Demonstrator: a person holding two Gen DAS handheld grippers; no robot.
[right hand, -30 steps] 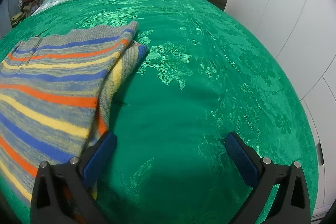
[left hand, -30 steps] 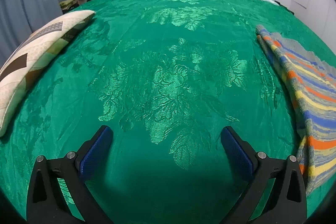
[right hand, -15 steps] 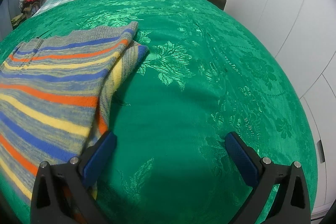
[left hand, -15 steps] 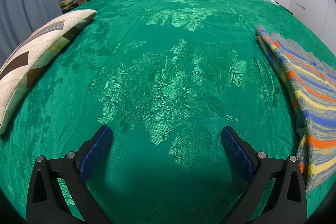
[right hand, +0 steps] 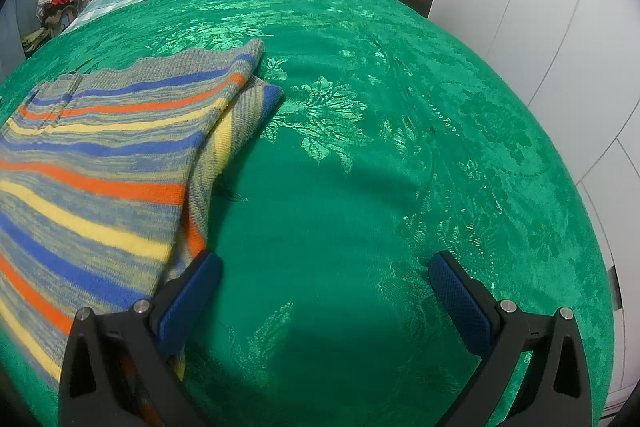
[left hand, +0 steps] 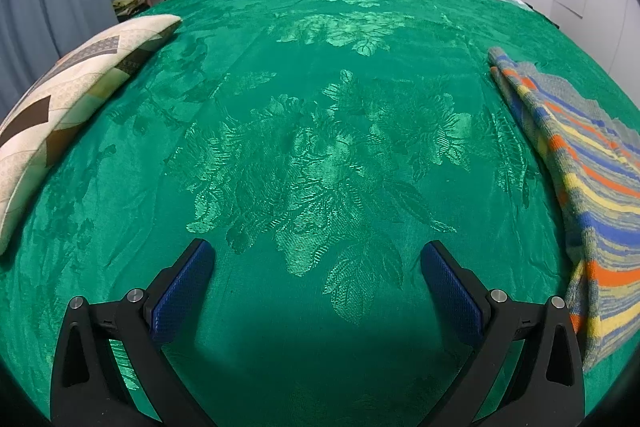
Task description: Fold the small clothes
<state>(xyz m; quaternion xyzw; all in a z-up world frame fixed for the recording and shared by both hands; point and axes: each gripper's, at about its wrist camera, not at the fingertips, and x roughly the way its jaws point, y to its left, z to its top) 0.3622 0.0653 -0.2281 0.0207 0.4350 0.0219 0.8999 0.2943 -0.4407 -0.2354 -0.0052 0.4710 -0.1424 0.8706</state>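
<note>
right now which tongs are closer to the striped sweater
The right tongs: their left finger overlaps the striped sweater edge in the view. The left tongs hang open over bare green bedspread, sweater off to their right.

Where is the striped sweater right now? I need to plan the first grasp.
The striped sweater lies flat on the green bedspread, left of the open right claw in the right wrist view, at the far right edge in the left wrist view.

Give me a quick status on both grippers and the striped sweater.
Left gripper open, empty, over bare green bedspread. Right gripper open, empty. Striped sweater lies partly folded between them, ungripped. Nothing in the way.
</note>
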